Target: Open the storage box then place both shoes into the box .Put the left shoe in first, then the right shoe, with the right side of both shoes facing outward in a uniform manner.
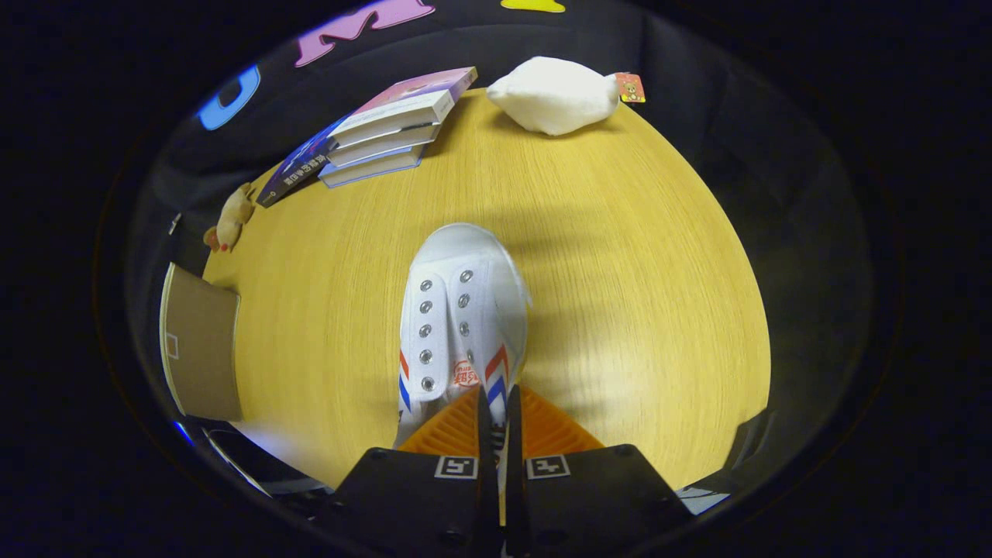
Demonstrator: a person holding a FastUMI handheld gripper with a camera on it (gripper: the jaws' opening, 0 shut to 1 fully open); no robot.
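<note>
White canvas shoe (461, 310) w/ red-blue side stripes hangs from the gripper (498, 411), whose two fingers are pressed nearly together on the collar at the heel end, so it's clamped on the shoe. Shoe's long axis runs straight ahead from the fingers, toe pointing away toward the far side of the wooden tabletop (635, 294), eyelets facing up. Whether the sole touches the tabletop or is lifted can't be told. Rel. to the shoe: brown cardboard flap (201, 349), prob. part of the storage box, sits well off to its left near the tabletop edge; stack of books (387, 128) lies beyond the toe and to the left; white pouch (554, 94) beyond the toe and slightly right; small plush toy (231, 217) left of the toe, between books and flap. Judgement: coming move turns on the shoe being swung leftward toward the flap, approx. a quarter turn of its long axis, w/ the right side kept outward. Which shoe of the pair this is can't be told for sure.
</note>
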